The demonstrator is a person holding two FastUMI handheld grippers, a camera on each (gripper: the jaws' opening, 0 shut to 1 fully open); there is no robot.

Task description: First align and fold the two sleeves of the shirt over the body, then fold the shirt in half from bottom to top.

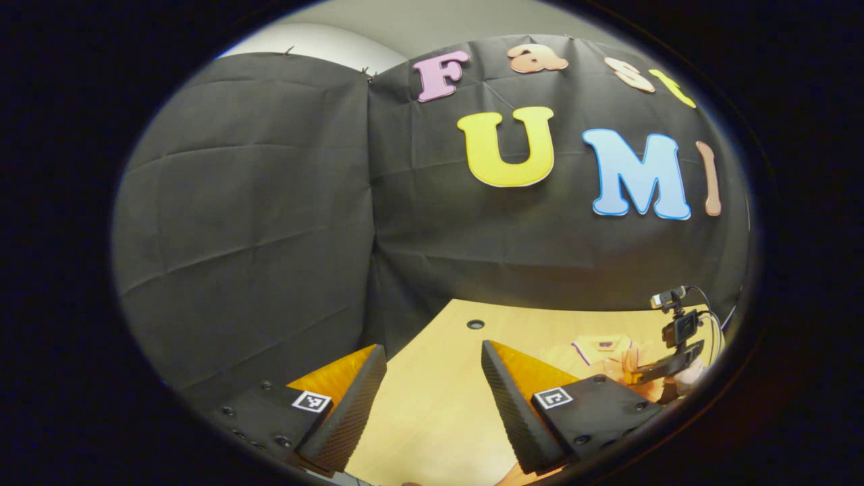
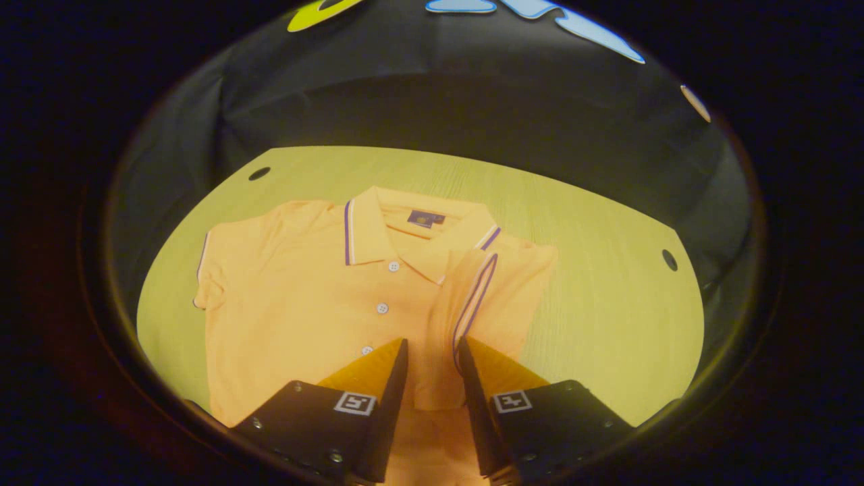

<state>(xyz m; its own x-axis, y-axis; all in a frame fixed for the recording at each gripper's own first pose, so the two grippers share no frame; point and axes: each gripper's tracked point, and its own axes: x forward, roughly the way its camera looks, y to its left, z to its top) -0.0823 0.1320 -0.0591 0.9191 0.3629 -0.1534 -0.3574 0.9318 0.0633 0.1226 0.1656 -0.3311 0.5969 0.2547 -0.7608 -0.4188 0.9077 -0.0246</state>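
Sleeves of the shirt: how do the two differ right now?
The right sleeve is folded over the shirt, lying between the right gripper's fingers; the left sleeve is spread flat, out to the side on the table. The right sleeve's trimmed cuff points toward the hem; the left one's points outward. Both share striped cuff trim.

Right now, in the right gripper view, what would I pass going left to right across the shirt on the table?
Left to right: spread-out sleeve → collar → sleeve folded over the body, lying between the right hand-held gripper fingers → bare table.
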